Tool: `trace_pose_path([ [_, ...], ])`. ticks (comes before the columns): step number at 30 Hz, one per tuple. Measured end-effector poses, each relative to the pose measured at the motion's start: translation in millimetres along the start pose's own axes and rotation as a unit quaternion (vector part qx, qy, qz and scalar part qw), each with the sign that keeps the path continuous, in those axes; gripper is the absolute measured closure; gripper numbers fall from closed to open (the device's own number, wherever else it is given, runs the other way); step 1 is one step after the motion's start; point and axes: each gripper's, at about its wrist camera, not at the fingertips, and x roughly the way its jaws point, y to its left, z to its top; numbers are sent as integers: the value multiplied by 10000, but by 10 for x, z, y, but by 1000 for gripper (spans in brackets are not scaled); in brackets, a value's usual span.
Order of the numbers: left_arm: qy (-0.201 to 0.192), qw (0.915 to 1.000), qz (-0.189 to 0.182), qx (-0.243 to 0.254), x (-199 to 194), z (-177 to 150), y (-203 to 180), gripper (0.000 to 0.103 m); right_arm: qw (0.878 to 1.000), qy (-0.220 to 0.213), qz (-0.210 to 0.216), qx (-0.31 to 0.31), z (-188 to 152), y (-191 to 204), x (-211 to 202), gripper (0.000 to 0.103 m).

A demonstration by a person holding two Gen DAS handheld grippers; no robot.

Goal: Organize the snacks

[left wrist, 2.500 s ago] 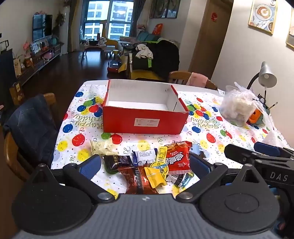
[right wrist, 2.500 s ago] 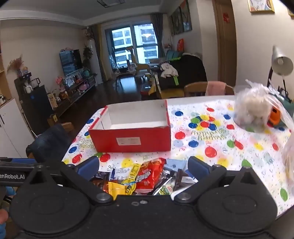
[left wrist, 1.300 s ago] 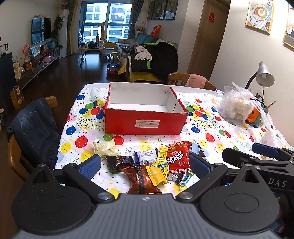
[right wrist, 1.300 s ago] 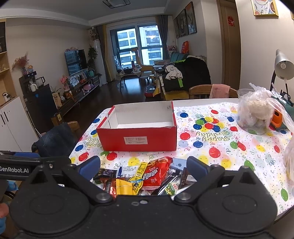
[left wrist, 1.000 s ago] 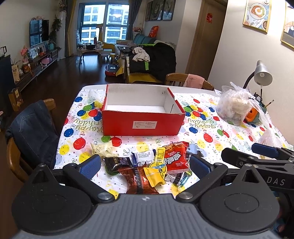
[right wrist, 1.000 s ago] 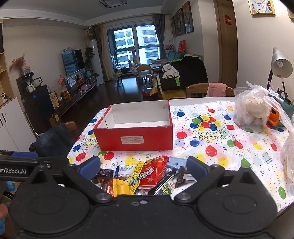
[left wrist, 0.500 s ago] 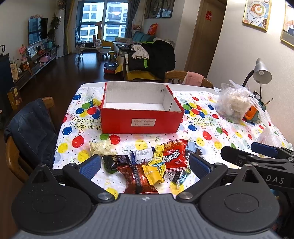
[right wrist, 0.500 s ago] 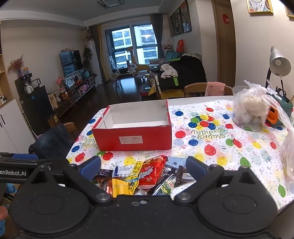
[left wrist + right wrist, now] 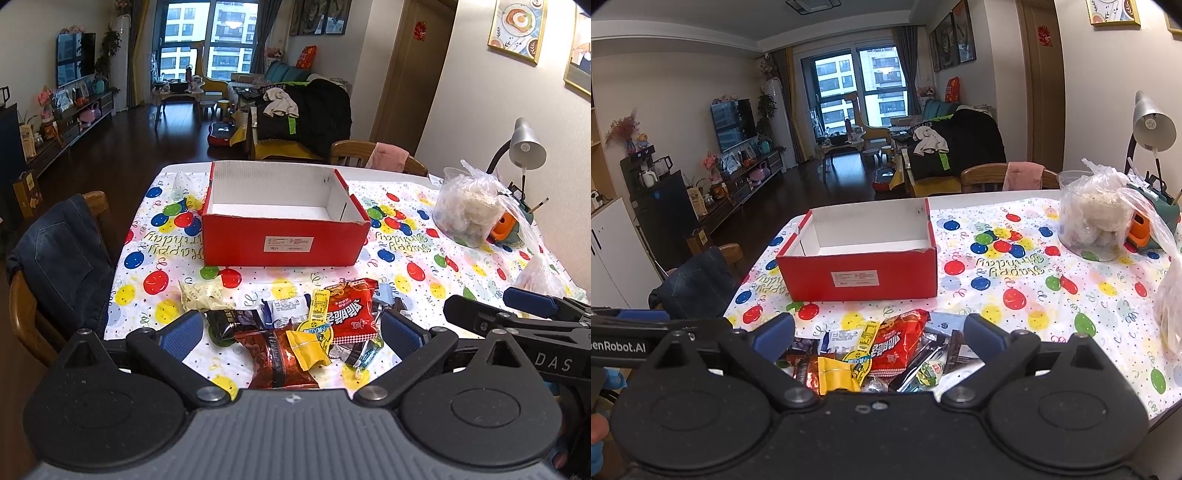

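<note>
The snack pile (image 9: 306,328) lies on the tabletop (image 9: 417,266) directly ahead of both spread, empty grippers, left gripper (image 9: 291,332) and right gripper (image 9: 879,338) about equally near; the empty red box (image 9: 284,218) sits just beyond, long side facing them.

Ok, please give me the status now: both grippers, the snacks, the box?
Left hand-held gripper open, empty. Right hand-held gripper open, empty. Snack pile loose on tablecloth, red box empty behind it. Nothing in the way.
</note>
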Motion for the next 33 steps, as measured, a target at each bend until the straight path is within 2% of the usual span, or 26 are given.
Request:
trace_pose_path([
  [17,151,9998,12,-113,133,17,65,0,9999,104,-26,75,15,-49,113,7],
  [26,561,9973,170,-451,445,66,203,0,9987,402,28,304,49,-266,415,7],
  [33,981,9911,299,-843,754,75,378,0,9965,753,-103,354,27,-518,734,8],
])
